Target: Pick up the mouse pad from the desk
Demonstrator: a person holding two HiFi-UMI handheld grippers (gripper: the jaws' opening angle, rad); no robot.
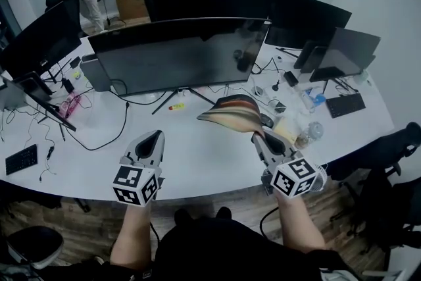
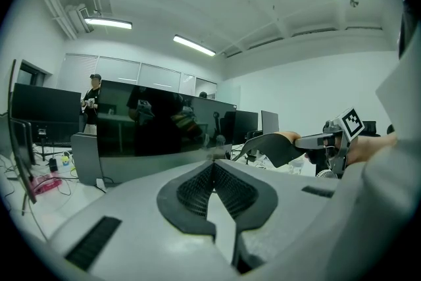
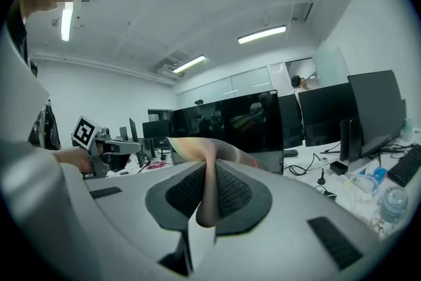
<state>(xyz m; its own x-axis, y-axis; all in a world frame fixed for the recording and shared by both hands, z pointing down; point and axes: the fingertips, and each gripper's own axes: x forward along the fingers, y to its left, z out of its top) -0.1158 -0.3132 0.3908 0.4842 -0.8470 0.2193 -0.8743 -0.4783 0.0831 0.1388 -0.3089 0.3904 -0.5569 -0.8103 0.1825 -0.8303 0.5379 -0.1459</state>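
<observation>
Mouse pad is drooping above the worktop, pinched by its edge in our right claw; we are holding our left claw closed on nothing, apart from it.

Matt grey plastic on my right hand-held gripper; limp, matt mouse pad; glossy monitor; smooth white surface.
</observation>
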